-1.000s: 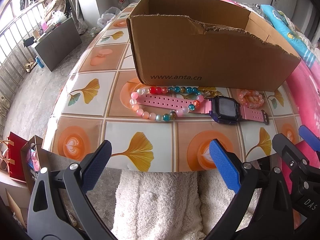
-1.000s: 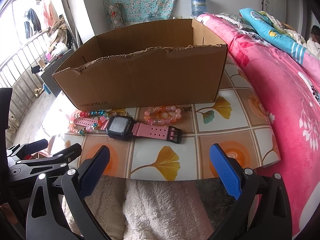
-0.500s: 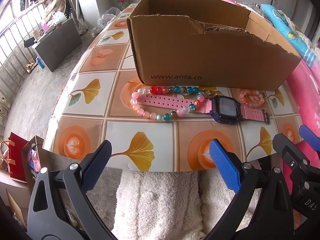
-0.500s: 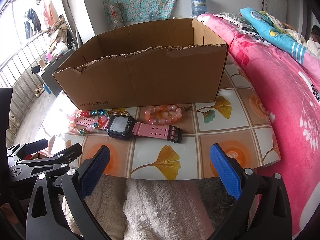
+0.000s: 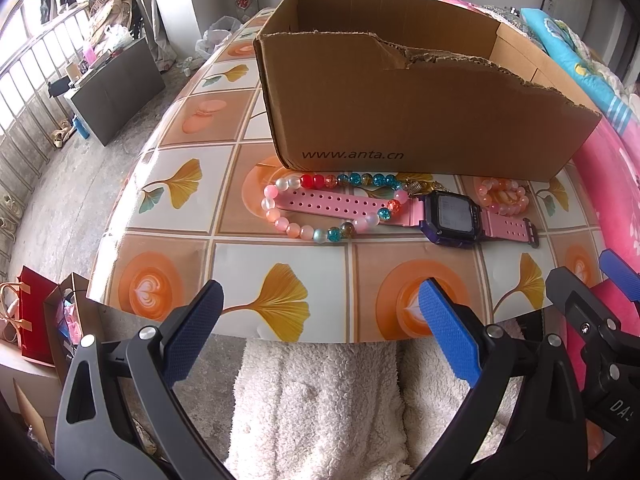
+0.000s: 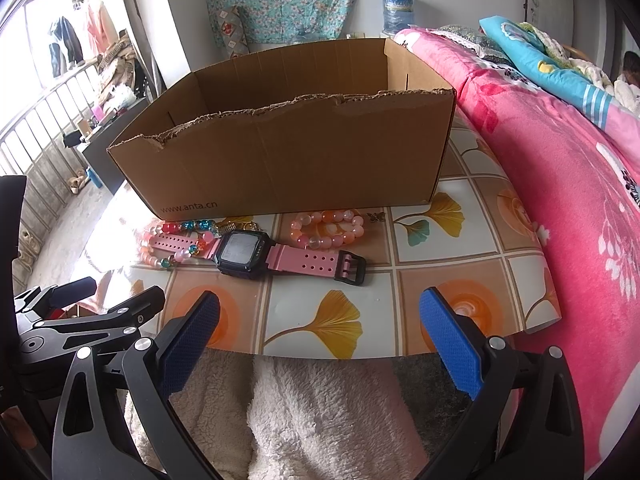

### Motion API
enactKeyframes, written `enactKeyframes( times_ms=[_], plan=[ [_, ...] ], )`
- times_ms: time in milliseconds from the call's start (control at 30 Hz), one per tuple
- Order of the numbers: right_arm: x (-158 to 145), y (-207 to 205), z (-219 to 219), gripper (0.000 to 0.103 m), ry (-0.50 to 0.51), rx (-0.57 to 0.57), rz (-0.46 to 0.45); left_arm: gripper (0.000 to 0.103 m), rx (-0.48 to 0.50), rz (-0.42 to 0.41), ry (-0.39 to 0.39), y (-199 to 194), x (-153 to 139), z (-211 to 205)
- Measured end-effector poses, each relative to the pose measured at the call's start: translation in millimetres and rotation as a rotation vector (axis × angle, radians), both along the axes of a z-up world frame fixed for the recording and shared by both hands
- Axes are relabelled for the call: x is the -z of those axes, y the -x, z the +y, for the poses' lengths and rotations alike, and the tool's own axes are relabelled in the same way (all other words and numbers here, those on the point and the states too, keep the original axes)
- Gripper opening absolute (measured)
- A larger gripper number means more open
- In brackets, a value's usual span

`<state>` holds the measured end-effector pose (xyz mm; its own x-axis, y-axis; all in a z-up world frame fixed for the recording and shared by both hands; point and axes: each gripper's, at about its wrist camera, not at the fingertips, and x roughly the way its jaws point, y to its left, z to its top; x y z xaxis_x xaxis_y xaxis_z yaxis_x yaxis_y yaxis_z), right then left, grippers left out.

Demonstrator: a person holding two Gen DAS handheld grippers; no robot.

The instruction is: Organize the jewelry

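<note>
A pink-strapped digital watch [image 5: 450,218] [image 6: 244,254] lies flat on the tiled table just in front of an open cardboard box [image 5: 400,108] [image 6: 288,160]. A multicoloured bead bracelet [image 5: 332,208] [image 6: 176,240] rests over the watch's left strap. A smaller pink-orange bead bracelet [image 5: 502,196] [image 6: 328,228] sits to the right, near the box. My left gripper [image 5: 316,328] hangs open at the table's near edge, holding nothing. My right gripper [image 6: 320,332] is open too, short of the watch's buckle end. Each gripper shows at the side of the other's view.
The table [image 5: 188,264] [image 6: 440,292] has a rounded near edge over a white fluffy cover [image 5: 320,400]. A pink bedspread [image 6: 560,184] lies along the right side. On the floor to the left stand a dark cabinet [image 5: 116,84] and red paper bags [image 5: 32,316].
Both views have shifted very slightly; the jewelry, the box and the open fingers stand as before.
</note>
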<state>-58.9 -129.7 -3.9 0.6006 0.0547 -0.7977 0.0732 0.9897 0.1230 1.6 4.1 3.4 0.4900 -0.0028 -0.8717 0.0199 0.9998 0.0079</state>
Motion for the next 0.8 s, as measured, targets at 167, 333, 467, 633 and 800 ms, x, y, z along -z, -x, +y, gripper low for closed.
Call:
enactKeyframes(
  times_ms=[167, 333, 467, 633, 800],
  plan=[
    [0, 0, 0, 0.098, 0.0, 0.0, -0.001, 0.094, 0.0, -0.004, -0.007, 2, -3, 0],
    [0, 0, 0, 0.098, 0.0, 0.0, -0.001, 0.094, 0.001, -0.015, -0.02, 4, -5, -1],
    [-2, 1, 2, 0.098, 0.0, -0.002, -0.006, 0.094, 0.0, -0.033, -0.023, 6, -6, 3],
    [-11, 3, 1, 0.098, -0.025, -0.033, -0.054, 0.094, -0.003, -0.074, -0.027, 6, -7, 18],
    [-22, -3, 11, 0.097, -0.068, -0.119, -0.125, 0.094, 0.032, -0.141, 0.018, 5, -9, 37]
  ],
)
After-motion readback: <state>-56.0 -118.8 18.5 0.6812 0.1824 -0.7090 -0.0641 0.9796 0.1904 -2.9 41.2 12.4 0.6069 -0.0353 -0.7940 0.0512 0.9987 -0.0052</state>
